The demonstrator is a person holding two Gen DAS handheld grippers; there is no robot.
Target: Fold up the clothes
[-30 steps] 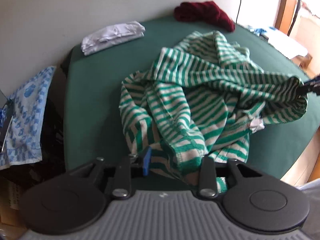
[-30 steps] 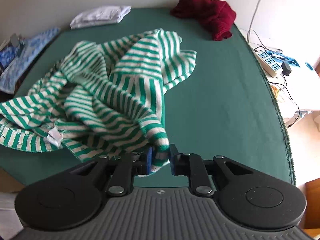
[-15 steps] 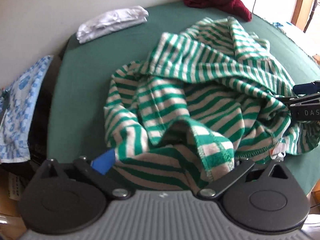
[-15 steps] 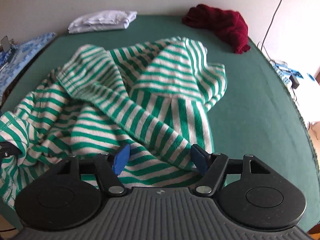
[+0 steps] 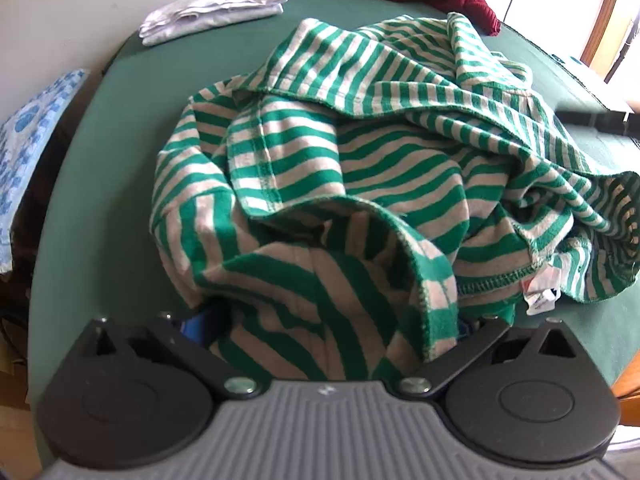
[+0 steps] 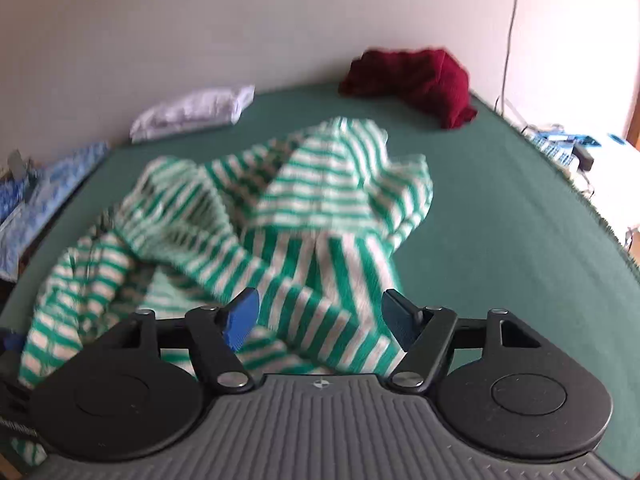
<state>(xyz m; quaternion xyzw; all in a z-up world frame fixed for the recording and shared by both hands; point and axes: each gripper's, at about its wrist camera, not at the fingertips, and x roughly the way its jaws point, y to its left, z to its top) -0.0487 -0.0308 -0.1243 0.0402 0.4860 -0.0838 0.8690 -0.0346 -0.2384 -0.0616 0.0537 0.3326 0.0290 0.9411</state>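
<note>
The green-and-cream striped garment (image 5: pixel 360 168) is lying crumpled mid-frame on the green table (image 5: pixel 120 128), hems and a white label showing. The left gripper (image 5: pixel 320 332) is standing wide apart, fabric between its fingers. The right gripper (image 6: pixel 320 312) is opening, cloth lying unpinched between.

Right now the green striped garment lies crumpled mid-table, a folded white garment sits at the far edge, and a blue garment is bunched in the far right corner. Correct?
Not quite. The bunched garment in the far right corner is dark red, not blue, as the right wrist view shows. The striped garment and the folded white garment are as you say.
</note>
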